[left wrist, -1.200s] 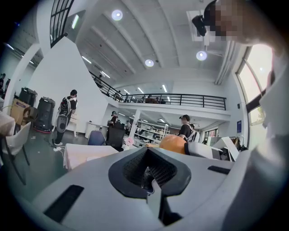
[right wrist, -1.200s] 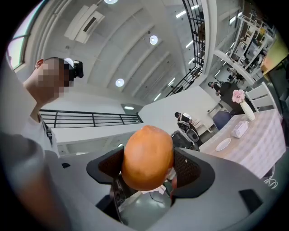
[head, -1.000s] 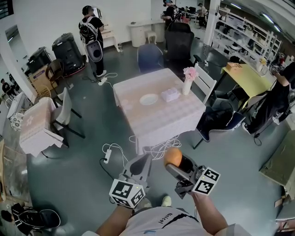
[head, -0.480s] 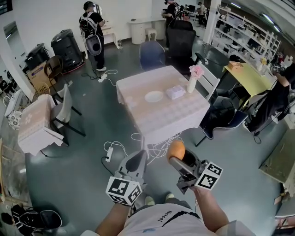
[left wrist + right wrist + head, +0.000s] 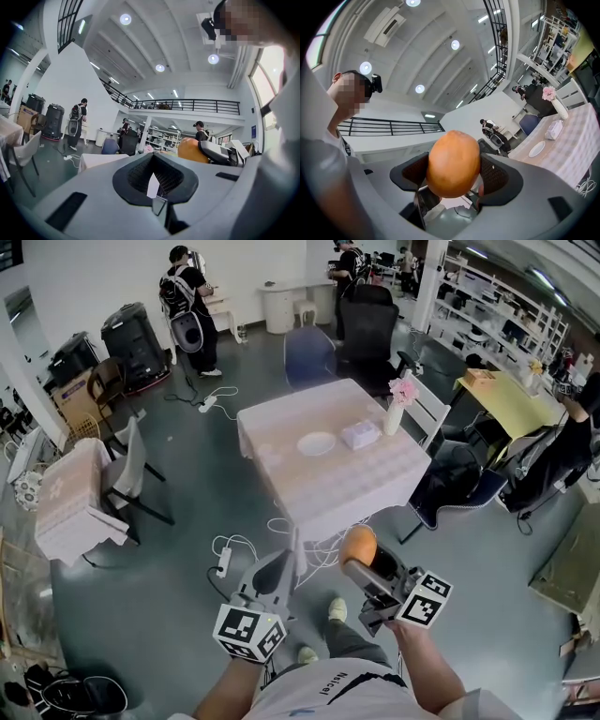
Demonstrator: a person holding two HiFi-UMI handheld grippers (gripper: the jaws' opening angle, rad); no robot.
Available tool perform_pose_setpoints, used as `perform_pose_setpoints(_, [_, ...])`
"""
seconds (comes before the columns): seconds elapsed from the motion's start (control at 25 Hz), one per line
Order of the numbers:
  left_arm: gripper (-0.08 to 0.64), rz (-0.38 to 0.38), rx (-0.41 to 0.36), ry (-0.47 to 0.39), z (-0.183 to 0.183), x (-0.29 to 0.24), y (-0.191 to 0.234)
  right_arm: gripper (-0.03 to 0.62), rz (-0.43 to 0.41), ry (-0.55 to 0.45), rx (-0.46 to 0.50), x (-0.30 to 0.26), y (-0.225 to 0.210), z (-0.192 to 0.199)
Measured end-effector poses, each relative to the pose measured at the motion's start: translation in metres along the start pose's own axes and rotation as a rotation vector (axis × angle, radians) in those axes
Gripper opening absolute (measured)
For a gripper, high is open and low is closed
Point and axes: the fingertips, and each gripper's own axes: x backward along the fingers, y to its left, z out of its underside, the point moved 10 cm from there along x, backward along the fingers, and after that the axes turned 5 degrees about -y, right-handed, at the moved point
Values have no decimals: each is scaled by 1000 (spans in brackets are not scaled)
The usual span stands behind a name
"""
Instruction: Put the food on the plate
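My right gripper (image 5: 361,554) is shut on an orange round food item (image 5: 357,545), held up in front of me; in the right gripper view the orange food (image 5: 453,162) fills the space between the jaws. My left gripper (image 5: 278,575) hangs beside it, shut with nothing held, and in the left gripper view its jaws (image 5: 154,180) are pressed together. A small white plate (image 5: 316,443) lies near the middle of a table with a pale cloth (image 5: 281,474), well ahead of both grippers. The plate (image 5: 536,149) also shows far off in the right gripper view.
On the table stand a tissue pack (image 5: 361,434) and a vase of pink flowers (image 5: 396,407). Chairs (image 5: 427,409) surround it, cables and a power strip (image 5: 223,561) lie on the floor before it. Another covered table (image 5: 70,498) stands at left; people (image 5: 186,292) work at the back.
The table and plate have drifted slightly nearer and to the right in the head view as the person steps forward. Both grippers keep their pose; the right still holds the orange food.
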Motion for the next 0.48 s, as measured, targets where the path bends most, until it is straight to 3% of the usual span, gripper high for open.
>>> perform_pose_setpoints(0.48, [6,-30,-3,33,3,-80,34,341,-27,26,-42,-60,-81,-28])
